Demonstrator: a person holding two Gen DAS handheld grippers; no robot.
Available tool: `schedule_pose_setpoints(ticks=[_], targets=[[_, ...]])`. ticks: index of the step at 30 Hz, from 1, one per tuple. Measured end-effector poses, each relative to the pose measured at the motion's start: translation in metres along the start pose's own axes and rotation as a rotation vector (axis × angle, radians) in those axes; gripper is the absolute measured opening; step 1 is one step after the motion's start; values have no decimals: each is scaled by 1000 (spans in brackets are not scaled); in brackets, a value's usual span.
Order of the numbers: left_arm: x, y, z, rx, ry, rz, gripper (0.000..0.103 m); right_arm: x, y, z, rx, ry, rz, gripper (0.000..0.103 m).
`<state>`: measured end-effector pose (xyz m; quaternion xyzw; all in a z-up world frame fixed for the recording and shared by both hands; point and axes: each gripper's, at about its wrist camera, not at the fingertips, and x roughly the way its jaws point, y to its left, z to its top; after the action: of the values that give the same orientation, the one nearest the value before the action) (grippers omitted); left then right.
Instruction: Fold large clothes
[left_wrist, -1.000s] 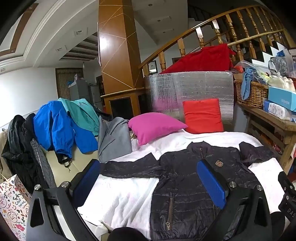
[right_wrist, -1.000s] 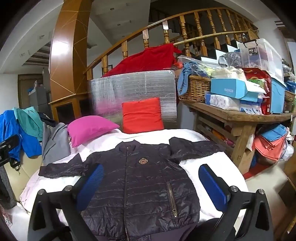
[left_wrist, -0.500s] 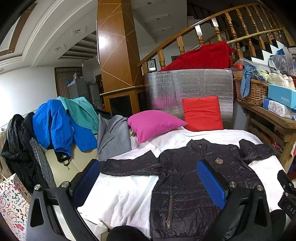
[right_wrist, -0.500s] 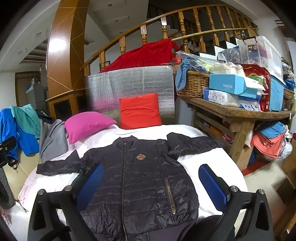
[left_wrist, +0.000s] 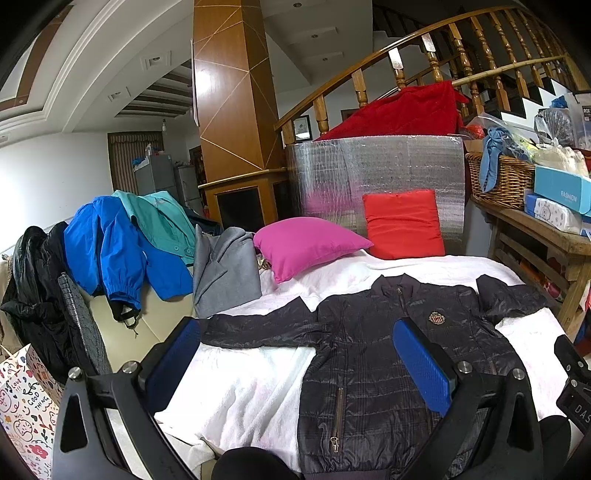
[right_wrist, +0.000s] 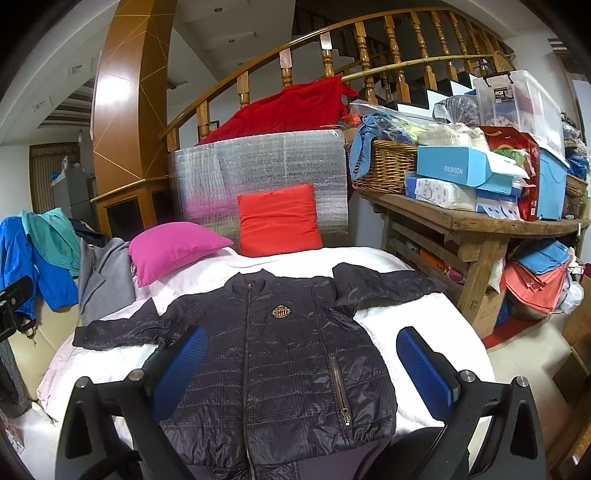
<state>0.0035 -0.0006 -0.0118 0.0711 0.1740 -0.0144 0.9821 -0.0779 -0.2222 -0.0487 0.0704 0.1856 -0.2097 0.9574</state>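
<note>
Both cameras tilting slightly down since earlier; jacket (right_wrist: 280, 354) lying flat on bed (right_wrist: 424, 314); left gripper (left_wrist: 303, 354) and right gripper (right_wrist: 299, 360) hovering, jaws spread.

A: Where does the left wrist view look from?
B: Above the bed's (left_wrist: 240, 398) near left edge, facing the staircase.
A: And the right?
B: Further right, same heading, near the wooden tabletop (right_wrist: 480, 221). Both share the black jacket (left_wrist: 369, 369), pink pillow (right_wrist: 173, 247) and red pillow (right_wrist: 280, 218).
</note>
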Motion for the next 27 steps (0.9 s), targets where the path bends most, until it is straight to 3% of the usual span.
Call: schedule_pose_setpoints(ticks=[27], targets=[[1,1,-1,-3,3,-7,103,1,2,5,4,5,0,103]])
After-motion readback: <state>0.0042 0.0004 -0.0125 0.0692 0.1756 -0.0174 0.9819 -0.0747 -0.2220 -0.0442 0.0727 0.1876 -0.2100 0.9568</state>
